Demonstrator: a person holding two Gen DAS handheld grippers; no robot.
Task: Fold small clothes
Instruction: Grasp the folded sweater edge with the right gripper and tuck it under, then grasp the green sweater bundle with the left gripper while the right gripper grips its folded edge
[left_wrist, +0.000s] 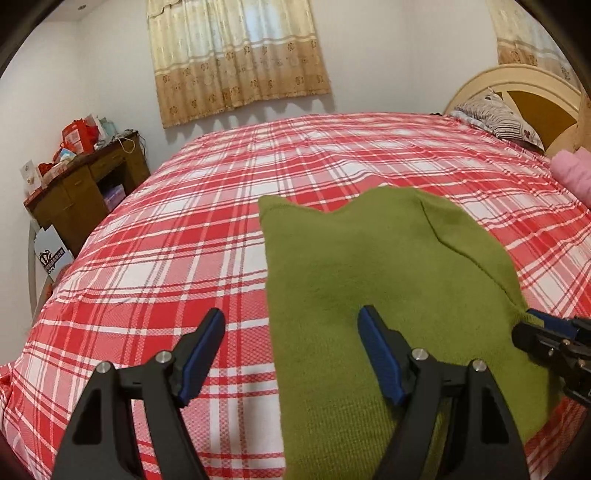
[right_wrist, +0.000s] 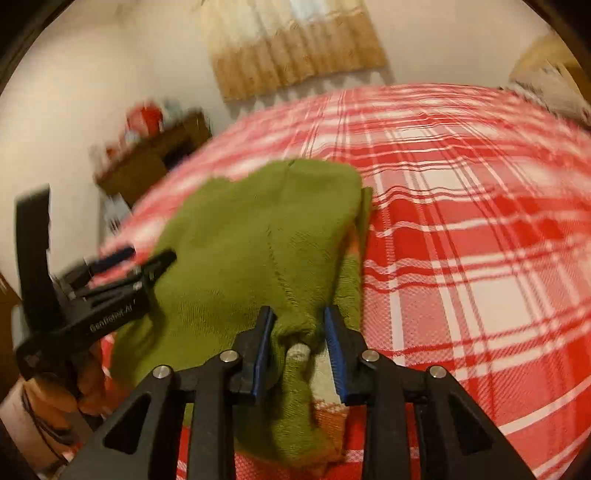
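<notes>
A green knit garment (left_wrist: 388, 258) lies flat on the red plaid bed (left_wrist: 184, 221), with one side folded over along a diagonal crease. My left gripper (left_wrist: 291, 314) stands open wide at the garment's left edge. One of its fingers is over the sheet and the other over the green knit, and nothing is pinched between them. In the right wrist view the garment (right_wrist: 258, 229) has a bunched fold lying between the narrow jaws of my right gripper (right_wrist: 297, 317). A pale gap shows beside the right pad. The left gripper (right_wrist: 147, 256) hovers at the garment's left side.
A wooden desk (left_wrist: 85, 184) piled with red boxes stands beyond the bed's left side, under a curtained window (left_wrist: 240, 62). A striped pillow (left_wrist: 495, 114) and a pale headboard (left_wrist: 535, 92) are at the far right. A pink item (left_wrist: 572, 170) lies at the right edge. A hand (right_wrist: 88, 387) holds the left gripper.
</notes>
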